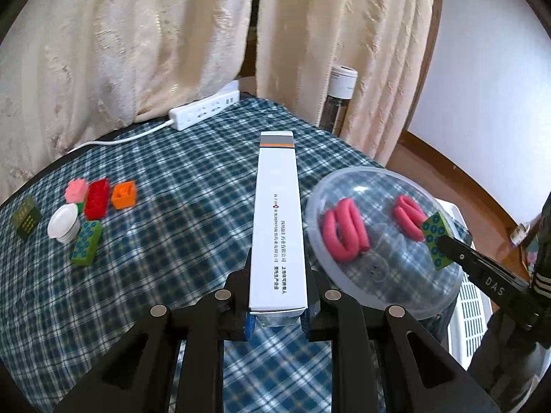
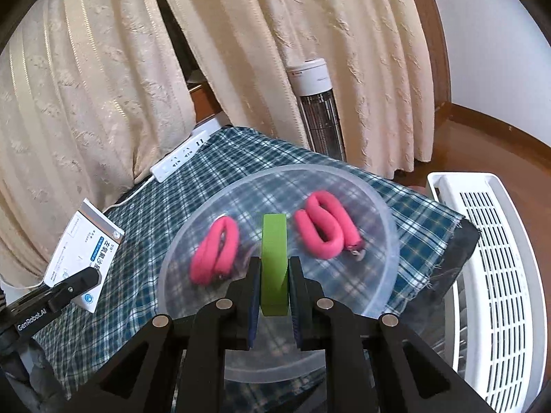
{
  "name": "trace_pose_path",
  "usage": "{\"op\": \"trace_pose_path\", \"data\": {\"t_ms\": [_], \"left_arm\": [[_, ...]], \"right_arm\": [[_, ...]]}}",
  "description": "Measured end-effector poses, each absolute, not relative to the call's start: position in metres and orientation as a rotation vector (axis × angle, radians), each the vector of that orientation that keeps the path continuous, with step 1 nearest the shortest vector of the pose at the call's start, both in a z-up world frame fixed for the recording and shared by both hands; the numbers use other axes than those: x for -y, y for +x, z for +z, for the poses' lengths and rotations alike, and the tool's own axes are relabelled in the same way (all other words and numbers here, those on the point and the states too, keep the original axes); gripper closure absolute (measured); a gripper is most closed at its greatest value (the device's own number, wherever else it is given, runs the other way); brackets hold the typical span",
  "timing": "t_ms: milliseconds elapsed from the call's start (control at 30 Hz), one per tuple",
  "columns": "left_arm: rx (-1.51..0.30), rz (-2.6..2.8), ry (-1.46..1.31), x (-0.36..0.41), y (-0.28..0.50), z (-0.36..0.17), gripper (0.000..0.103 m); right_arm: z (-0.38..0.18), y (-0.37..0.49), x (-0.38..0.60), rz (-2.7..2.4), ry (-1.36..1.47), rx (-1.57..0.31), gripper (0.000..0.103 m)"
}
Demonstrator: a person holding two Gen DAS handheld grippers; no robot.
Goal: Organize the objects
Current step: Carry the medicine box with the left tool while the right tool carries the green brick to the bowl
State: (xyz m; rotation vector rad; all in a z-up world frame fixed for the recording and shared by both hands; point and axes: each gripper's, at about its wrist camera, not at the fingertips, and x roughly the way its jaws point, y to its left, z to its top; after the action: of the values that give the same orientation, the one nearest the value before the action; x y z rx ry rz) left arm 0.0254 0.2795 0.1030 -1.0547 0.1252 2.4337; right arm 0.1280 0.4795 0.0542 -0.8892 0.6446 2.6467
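Note:
My left gripper (image 1: 278, 268) is shut on a long white medicine box (image 1: 278, 220) and holds it above the checked tablecloth; the box also shows in the right wrist view (image 2: 82, 258). My right gripper (image 2: 274, 268) is shut on a green toy brick (image 2: 274, 258) and holds it over a clear plastic bowl (image 2: 385, 261). From the left wrist view the brick (image 1: 435, 237) hangs over the bowl (image 1: 378, 296). Two pink foam rollers (image 2: 217, 251) (image 2: 325, 227) lie in the bowl.
At the left lie a red brick (image 1: 97, 198), an orange brick (image 1: 124, 194), a pink flower piece (image 1: 76, 189), a green brick (image 1: 86, 242), a white cup (image 1: 63, 223) and a dark card (image 1: 27, 218). A power strip (image 1: 206, 110) lies at the back. A white appliance (image 2: 489, 275) stands right of the table.

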Motion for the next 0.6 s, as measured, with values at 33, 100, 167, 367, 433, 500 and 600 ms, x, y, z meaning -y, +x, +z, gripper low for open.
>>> {"op": "trace_pose_path", "data": {"t_ms": [33,100,167,367,433,500,600], "left_arm": [[-0.129,2.429,-1.053,-0.282,0.026,0.103,0.083],[-0.14,2.42,-1.049,-0.29,0.027,0.104,0.083],[-0.151,2.409,-1.044,-0.297,0.028,0.104,0.083],[-0.174,2.378,-1.04,-0.317,0.026,0.104,0.083],[-0.184,2.367,-1.038,-0.323,0.026,0.104,0.083],[-0.196,2.353,-1.036,-0.33,0.026,0.104,0.083],[-0.21,2.336,-1.034,-0.34,0.024,0.103,0.083]], "right_arm": [[0.054,0.128,-0.481,2.645,-0.888,-0.646,0.087],[0.052,0.128,-0.486,2.638,-0.886,-0.651,0.087],[0.05,0.128,-0.49,2.631,-0.888,-0.658,0.087],[0.049,0.128,-0.497,2.628,-0.888,-0.655,0.087],[0.048,0.129,-0.498,2.627,-0.886,-0.648,0.087],[0.048,0.129,-0.501,2.628,-0.887,-0.654,0.087],[0.048,0.128,-0.503,2.632,-0.889,-0.658,0.086]]}}
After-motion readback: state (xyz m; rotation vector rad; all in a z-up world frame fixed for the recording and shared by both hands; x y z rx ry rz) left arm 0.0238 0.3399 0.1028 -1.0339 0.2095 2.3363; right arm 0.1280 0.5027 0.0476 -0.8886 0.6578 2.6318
